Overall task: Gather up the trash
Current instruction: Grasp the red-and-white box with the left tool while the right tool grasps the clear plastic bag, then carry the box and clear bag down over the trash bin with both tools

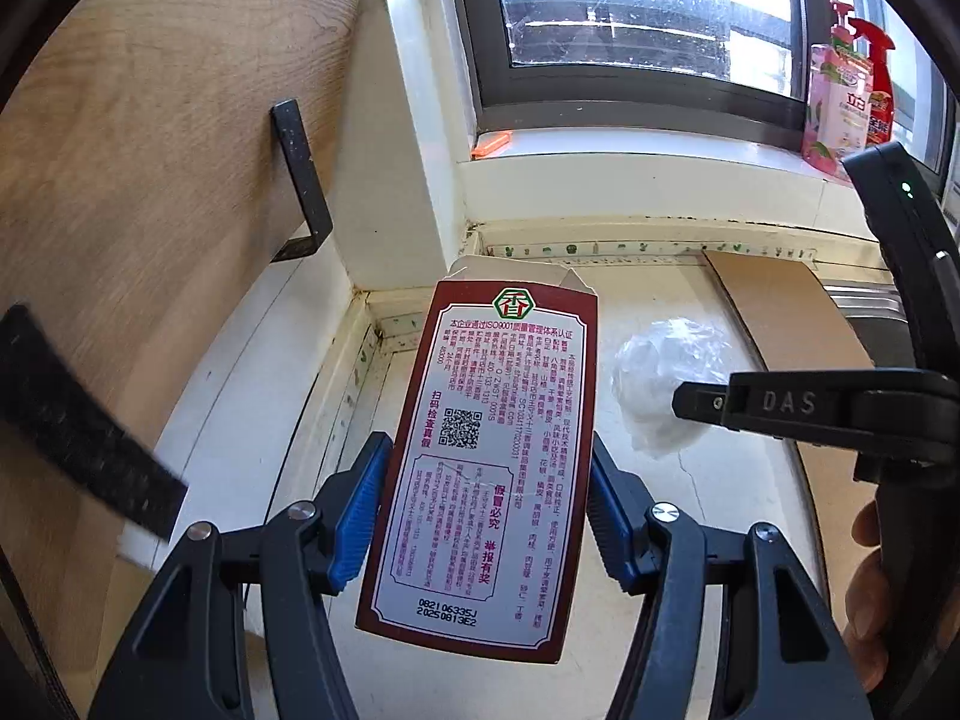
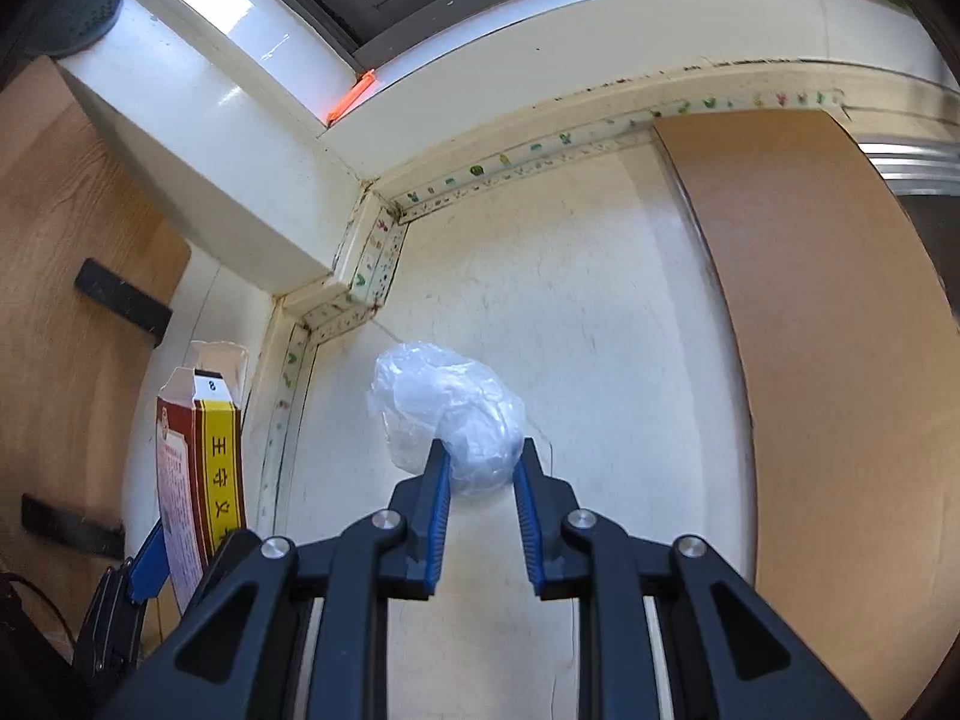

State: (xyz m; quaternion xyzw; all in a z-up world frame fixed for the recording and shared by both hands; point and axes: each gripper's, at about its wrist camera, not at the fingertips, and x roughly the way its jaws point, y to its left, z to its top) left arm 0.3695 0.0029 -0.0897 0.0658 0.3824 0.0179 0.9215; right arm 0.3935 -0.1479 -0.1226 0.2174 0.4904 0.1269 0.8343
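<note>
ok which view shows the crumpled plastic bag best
The right wrist view: the crumpled plastic bag sits central, pinched in the right gripper. In the left wrist view that gripper hides part of it, off to the side.

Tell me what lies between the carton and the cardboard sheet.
The crumpled plastic bag, seen in the left wrist view between the carton and cardboard sheet.

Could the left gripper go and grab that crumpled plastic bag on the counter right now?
Probably not. The left gripper is already full, its jaws clamped on the red carton. The plastic bag is also taken: the right gripper has closed its jaws on it.
</note>
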